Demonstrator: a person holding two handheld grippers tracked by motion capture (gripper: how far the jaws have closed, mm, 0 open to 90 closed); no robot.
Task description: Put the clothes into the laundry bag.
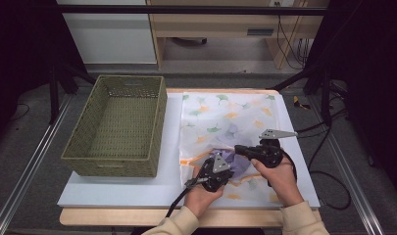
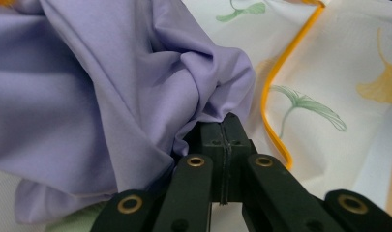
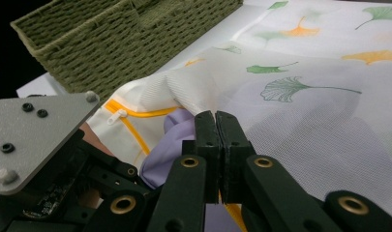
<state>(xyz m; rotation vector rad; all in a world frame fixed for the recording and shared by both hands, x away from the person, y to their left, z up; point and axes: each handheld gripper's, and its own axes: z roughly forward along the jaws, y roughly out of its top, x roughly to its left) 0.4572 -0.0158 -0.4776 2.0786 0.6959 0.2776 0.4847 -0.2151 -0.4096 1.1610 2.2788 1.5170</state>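
Note:
A white mesh bag (image 1: 225, 112) printed with ginkgo leaves and edged in orange lies flat on the table. A lavender cloth (image 1: 239, 164) bulges at its near opening. My left gripper (image 1: 233, 167) points up-right into that bundle. Its own view has the jaws (image 2: 226, 121) shut, with folds of lavender cloth (image 2: 111, 96) drawn into the tips. My right gripper (image 1: 237, 149) reaches in from the right. In the right gripper view it (image 3: 216, 116) is shut on the bag's edge, orange trim passing between the jaws, the mesh bag (image 3: 305, 121) beyond and lavender cloth (image 3: 167, 154) at the left.
A green woven basket (image 1: 112, 166) stands on the left half of the white board, close beside the bag; its wall (image 3: 111, 43) rises behind the opening. The bag's zip pull (image 3: 115, 116) lies near the left gripper's grey plate (image 3: 34, 135). Cables trail off the table's right side.

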